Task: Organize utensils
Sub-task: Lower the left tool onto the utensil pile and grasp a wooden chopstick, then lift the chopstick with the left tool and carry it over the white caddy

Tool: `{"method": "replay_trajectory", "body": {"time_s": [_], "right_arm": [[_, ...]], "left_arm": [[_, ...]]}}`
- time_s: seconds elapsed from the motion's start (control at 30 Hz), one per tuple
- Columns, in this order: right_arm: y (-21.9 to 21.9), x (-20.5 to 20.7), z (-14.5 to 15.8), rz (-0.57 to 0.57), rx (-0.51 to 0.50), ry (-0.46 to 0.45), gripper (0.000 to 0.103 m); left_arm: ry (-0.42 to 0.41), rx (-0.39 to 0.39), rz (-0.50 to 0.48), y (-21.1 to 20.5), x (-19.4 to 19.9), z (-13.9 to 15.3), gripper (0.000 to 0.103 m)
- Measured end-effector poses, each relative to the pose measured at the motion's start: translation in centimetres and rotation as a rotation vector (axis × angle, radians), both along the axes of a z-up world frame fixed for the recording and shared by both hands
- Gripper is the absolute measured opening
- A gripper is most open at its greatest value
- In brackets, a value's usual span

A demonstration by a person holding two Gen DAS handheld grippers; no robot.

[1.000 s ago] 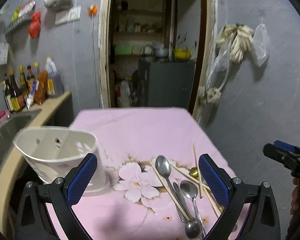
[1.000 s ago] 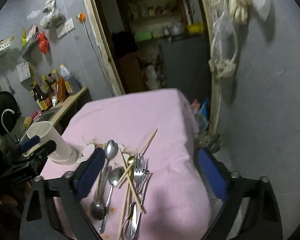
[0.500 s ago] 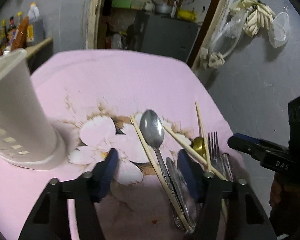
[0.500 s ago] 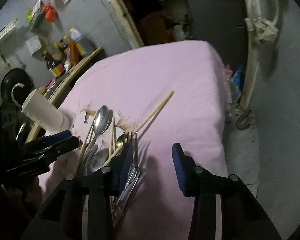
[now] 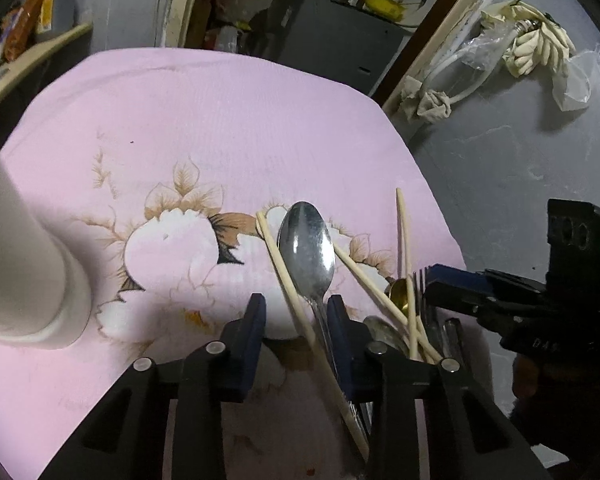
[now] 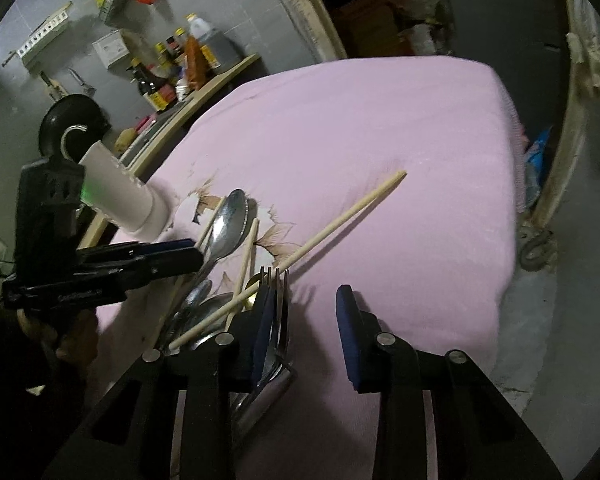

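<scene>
My left gripper (image 5: 296, 322), partly open and empty, straddles the long steel spoon (image 5: 308, 248), whose handle runs back toward me. My right gripper (image 6: 306, 320), also open, sits right of it.

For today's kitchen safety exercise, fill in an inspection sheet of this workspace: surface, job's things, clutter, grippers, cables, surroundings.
Surface: pink floral tablecloth.
Job's things: large spoon, chopsticks, fork lie in a crossed pile; white utensil holder stands apart from it.
Clutter: nothing seen on the cloth.
Grippers: left gripper open, straddling the spoon handle and a chopstick; right gripper open, its left finger at the fork.
Cables: nothing seen.
Surroundings: sauce bottles on a counter, open doorway.
</scene>
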State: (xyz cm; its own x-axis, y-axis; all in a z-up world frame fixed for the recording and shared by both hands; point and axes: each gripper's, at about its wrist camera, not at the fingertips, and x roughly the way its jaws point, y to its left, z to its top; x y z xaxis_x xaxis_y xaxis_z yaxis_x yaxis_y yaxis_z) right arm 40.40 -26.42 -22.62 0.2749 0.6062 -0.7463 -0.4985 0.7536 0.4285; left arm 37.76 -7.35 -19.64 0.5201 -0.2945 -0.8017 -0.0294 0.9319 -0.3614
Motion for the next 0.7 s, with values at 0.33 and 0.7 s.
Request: {"method": "replay_trajectory", "body": {"time_s": [0.33, 0.7], "right_arm": [[1.2, 0.6, -0.3, 0.091, 0.045, 0.050, 0.011], [0.4, -1.2, 4.4, -0.005, 0.051, -0.067, 0.004]], "left_arm": [[0.074, -0.072, -0.037, 0.8, 1.0, -0.5, 0.008], [-0.019, -0.071, -0.011, 1.2, -1.6, 2.9, 0.005]]}}
